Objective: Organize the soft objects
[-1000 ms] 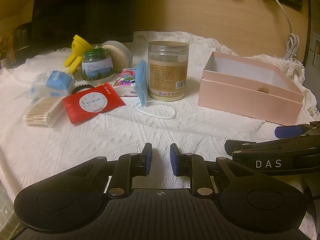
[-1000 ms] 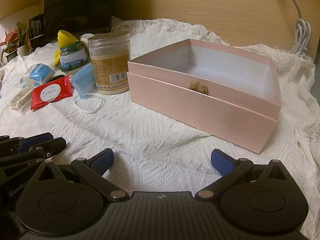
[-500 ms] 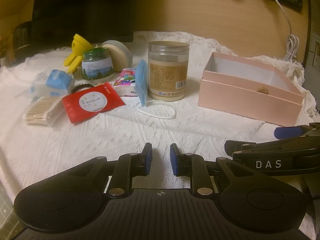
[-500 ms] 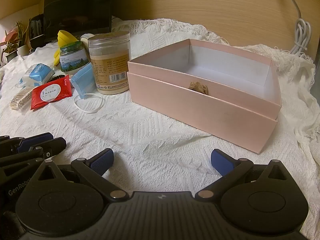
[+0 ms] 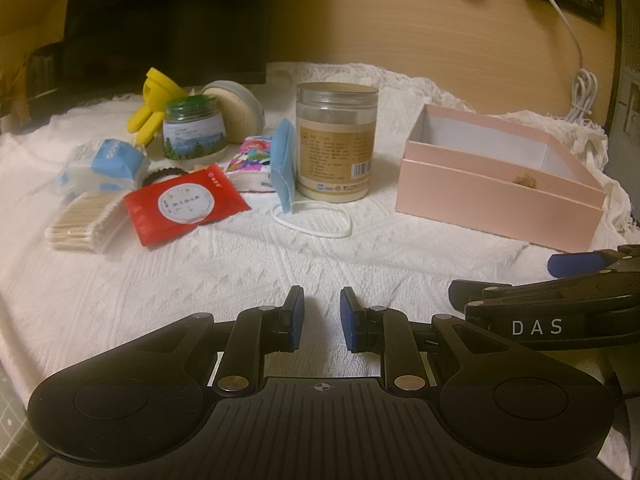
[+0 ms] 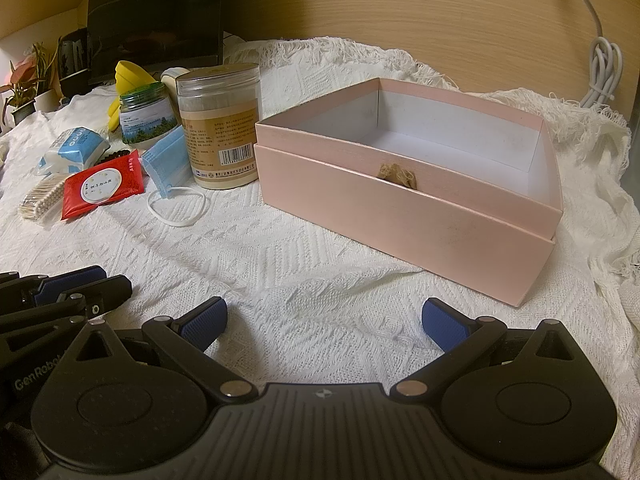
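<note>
A pink open box (image 5: 496,204) (image 6: 404,216) sits on the white cloth at the right. Left of it lie a blue face mask (image 5: 283,168) (image 6: 166,162), a red wipes packet (image 5: 182,206) (image 6: 102,186), a blue-white tissue pack (image 5: 104,164) (image 6: 74,150), a colourful tissue pack (image 5: 252,164) and a bag of cotton swabs (image 5: 82,222) (image 6: 40,200). My left gripper (image 5: 321,316) is near the front, jaws a narrow gap apart and empty. My right gripper (image 6: 324,320) is wide open and empty, in front of the box.
A tall clear jar (image 5: 336,140) (image 6: 220,124), a green-lidded jar (image 5: 194,130) (image 6: 146,114), a round tin (image 5: 236,110) and a yellow clip (image 5: 154,104) stand among the soft things. A dark monitor (image 5: 168,16) and a white cable (image 5: 580,92) are at the back.
</note>
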The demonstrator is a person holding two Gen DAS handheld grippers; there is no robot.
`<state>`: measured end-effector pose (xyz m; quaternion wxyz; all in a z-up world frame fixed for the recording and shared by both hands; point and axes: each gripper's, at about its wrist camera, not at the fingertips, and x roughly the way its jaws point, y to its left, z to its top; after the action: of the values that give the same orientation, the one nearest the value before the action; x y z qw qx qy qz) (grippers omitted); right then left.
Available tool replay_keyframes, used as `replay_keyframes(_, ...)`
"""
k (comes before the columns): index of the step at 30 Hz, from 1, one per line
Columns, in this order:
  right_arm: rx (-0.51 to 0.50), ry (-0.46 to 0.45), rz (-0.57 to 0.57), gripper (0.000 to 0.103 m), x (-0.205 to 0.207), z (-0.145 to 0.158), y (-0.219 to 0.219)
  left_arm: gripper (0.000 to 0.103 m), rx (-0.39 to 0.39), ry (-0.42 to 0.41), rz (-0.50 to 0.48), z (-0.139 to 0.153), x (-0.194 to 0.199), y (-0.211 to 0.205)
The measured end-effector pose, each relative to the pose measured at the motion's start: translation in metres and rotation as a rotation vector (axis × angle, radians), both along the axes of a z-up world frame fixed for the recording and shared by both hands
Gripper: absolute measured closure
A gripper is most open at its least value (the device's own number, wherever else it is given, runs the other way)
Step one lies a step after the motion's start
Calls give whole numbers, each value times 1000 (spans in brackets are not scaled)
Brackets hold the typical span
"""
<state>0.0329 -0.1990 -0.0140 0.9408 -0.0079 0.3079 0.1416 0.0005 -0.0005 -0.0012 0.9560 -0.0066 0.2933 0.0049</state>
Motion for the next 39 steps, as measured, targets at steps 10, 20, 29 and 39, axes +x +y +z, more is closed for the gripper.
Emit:
replay_keyframes(10,-43,135,65,0,9,9,-1,82,-151,118,-121,20,4,41)
replay_keyframes(20,-95,262,68,0,17,23,1,82,-342,107,-25,66,42,192)
replay_keyframes(29,-67,147,-5,4,-4,63,26,82,-23,190,-98,61,81,193)
replay_keyframes(39,-59,92,-8,4,-6,74,46,53,58,212,-253,39,77,171)
